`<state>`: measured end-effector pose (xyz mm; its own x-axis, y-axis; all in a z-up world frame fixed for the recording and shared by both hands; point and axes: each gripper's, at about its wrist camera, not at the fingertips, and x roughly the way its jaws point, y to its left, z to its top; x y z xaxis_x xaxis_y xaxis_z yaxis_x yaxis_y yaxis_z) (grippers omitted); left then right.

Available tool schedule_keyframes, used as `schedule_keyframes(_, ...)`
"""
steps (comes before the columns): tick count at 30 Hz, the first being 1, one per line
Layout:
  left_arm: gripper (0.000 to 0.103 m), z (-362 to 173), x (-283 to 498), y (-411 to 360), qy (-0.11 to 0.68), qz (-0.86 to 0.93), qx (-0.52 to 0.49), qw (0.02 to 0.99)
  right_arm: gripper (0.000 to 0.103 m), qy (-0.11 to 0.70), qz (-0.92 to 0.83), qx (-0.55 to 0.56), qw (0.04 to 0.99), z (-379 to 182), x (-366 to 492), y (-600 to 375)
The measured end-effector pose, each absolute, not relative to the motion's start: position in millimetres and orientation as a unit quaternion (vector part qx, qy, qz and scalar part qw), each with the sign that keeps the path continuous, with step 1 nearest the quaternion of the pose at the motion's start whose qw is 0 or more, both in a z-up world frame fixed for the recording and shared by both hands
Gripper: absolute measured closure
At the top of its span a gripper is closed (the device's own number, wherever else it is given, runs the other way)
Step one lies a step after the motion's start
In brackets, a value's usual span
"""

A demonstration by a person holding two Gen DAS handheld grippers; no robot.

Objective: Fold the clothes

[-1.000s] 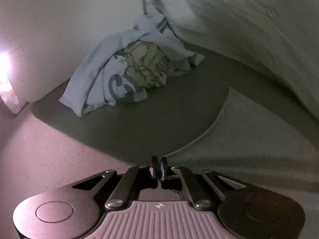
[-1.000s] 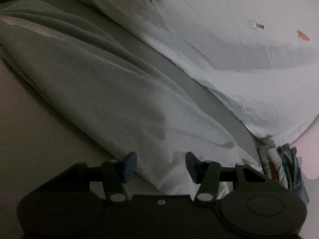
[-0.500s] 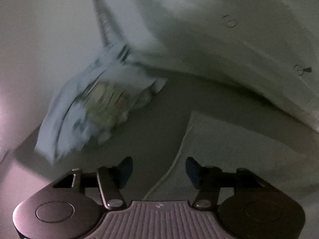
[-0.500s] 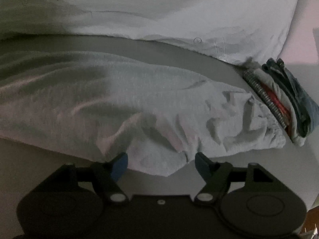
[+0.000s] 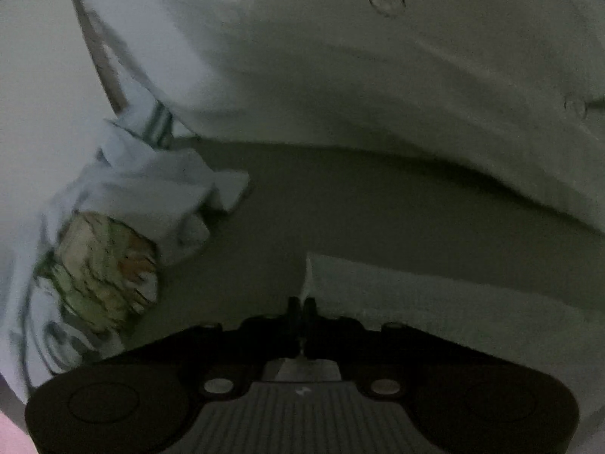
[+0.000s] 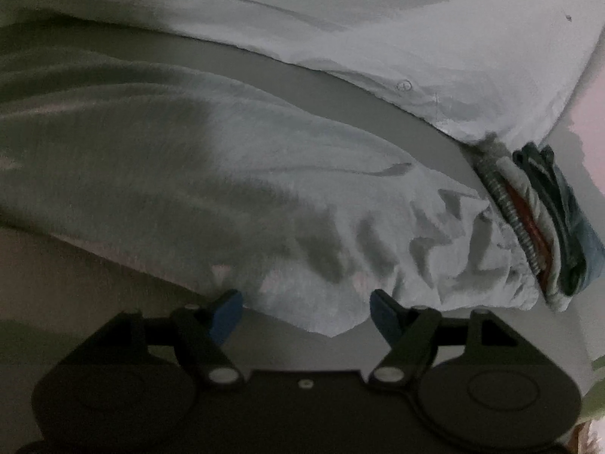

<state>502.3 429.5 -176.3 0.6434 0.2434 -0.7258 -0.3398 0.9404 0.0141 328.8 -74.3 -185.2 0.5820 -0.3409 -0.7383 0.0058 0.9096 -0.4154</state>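
Half a second earlier the left gripper (image 5: 301,308) had its fingers spread over the bed; now they were pressed together on the corner edge of the grey garment (image 5: 435,314), with a sliver of cloth pinched between the tips. That garment lay spread flat on the bed surface (image 5: 359,208), running away to the right of the left wrist view and filling the middle of the right wrist view (image 6: 234,174), where its near hem sagged to a point and its far end bunched into wrinkles. Little had changed for the right gripper (image 6: 306,308): its blue-padded fingers stood wide apart, one on each side of that sagging hem, just at the cloth's edge and gripping nothing. Beyond the garment a strip of bare bed separated it from a white quilt (image 6: 378,19) heaped along the back. At the wrinkled end a small stack of folded clothes (image 6: 544,219), grey, red and dark blue, rested touching the garment's edge. On the left side, a crumpled light-blue printed shirt (image 5: 113,234) lay apart from the garment, up against the quilt (image 5: 340,56), blurred.
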Motion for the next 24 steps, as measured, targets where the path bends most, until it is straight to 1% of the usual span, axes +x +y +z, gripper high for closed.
schedule_keyframes(5,0.101,-158,512,455,0.362,0.199,-0.088,0.907,0.027,0.447,-0.094,-0.192,0.869,-186,335,-74)
schedule_keyframes(9,0.1,-181,534,474,0.387,0.24,-0.108,0.884,0.027,0.441,-0.096,-0.19,0.872,-184,335,-78)
schedule_keyframes(10,0.097,-186,540,474,0.397,0.254,-0.095,0.877,0.027,0.44,-0.097,-0.187,0.873,-182,334,-80)
schedule_keyframes(11,0.097,-190,545,471,0.406,0.275,-0.074,0.869,0.027,0.439,-0.101,-0.182,0.874,-181,333,-83)
schedule_keyframes(12,0.09,-192,546,471,0.413,0.279,-0.068,0.864,0.027,0.437,-0.107,-0.17,0.877,-178,332,-89)
schedule_keyframes(13,0.083,-190,544,472,0.416,0.268,-0.085,0.865,0.026,0.434,-0.114,-0.157,0.88,-174,331,-96)
schedule_keyframes(14,0.068,-185,540,473,0.415,0.257,-0.112,0.866,0.024,0.431,-0.124,-0.143,0.882,-171,331,-103)
schedule_keyframes(15,0.058,-179,532,471,0.405,0.245,-0.137,0.87,0.021,0.428,-0.137,-0.125,0.885,-167,330,-113)
schedule_keyframes(17,0.05,-168,516,461,0.386,0.231,-0.147,0.881,0.02,0.421,-0.169,-0.076,0.888,-161,329,-138)
schedule_keyframes(20,0.036,-158,494,422,0.388,0.196,-0.135,0.891,0.015,0.402,-0.224,0.031,0.887,-154,327,-193)
schedule_keyframes(24,0.034,-159,467,346,0.422,0.127,-0.089,0.893,0.013,0.347,-0.299,0.181,0.87,-152,322,-274)
